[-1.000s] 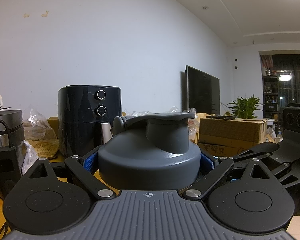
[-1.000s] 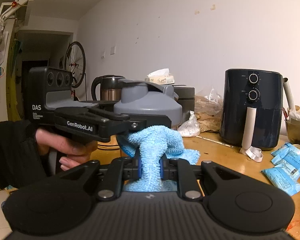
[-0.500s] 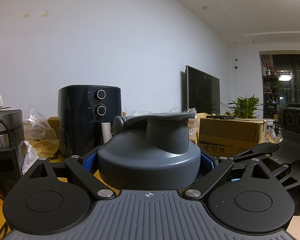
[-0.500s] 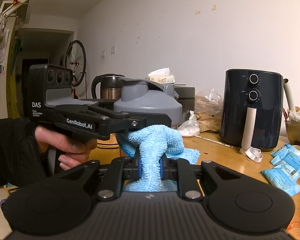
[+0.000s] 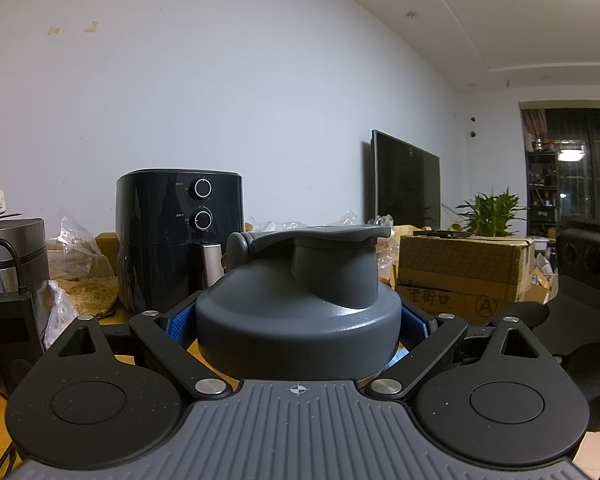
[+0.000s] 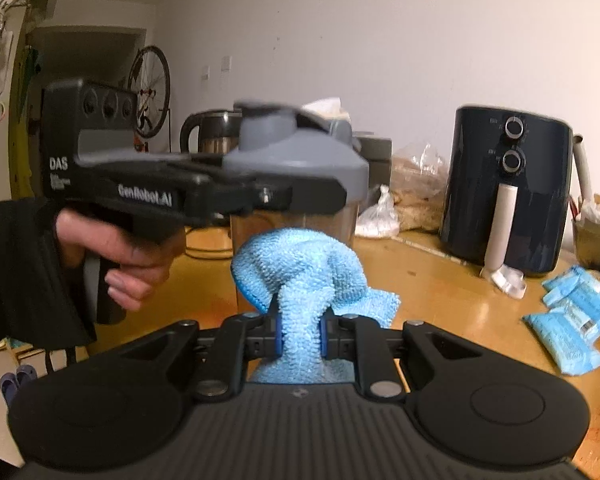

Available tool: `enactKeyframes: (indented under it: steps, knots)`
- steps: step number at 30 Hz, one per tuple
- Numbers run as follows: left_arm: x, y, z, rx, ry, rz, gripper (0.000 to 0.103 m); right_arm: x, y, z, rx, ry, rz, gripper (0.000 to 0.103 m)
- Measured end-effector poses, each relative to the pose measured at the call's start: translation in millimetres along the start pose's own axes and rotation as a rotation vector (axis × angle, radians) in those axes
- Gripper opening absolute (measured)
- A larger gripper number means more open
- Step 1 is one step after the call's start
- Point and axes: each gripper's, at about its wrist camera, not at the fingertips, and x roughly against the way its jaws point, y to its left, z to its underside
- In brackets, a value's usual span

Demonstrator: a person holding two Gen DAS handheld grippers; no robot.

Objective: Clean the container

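The container [image 6: 296, 196] is a clear shaker bottle with a grey flip-top lid [image 5: 300, 312], standing on the wooden table. My left gripper [image 5: 298, 320] is shut on it just under the lid, its blue pads against both sides. In the right wrist view that gripper [image 6: 276, 196] reaches in from the left, held by a hand [image 6: 116, 248] in a dark sleeve. My right gripper [image 6: 299, 336] is shut on a bunched light-blue cloth [image 6: 300, 276], which sits low in front of the bottle's clear body. Whether the cloth touches the bottle is unclear.
A black air fryer [image 6: 508, 196] stands at the back right of the wooden table [image 6: 440, 280], with blue snack packets [image 6: 572, 320] near it. A kettle [image 6: 210, 136], plastic bags [image 6: 380, 212] and a cardboard box [image 5: 464, 276] crowd the back.
The right gripper with the cloth tilted down, so the bottle and left gripper sit higher in its view and more of the clear body shows. The left gripper kept still.
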Motion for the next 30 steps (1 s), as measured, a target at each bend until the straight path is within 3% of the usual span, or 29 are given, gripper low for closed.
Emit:
enactKeyframes:
  steps: [30]
  knots:
    - [-2, 0, -1, 0.006, 0.004, -0.002, 0.095, -40, 1, 25, 0.049, 0.224, -0.009, 0.011]
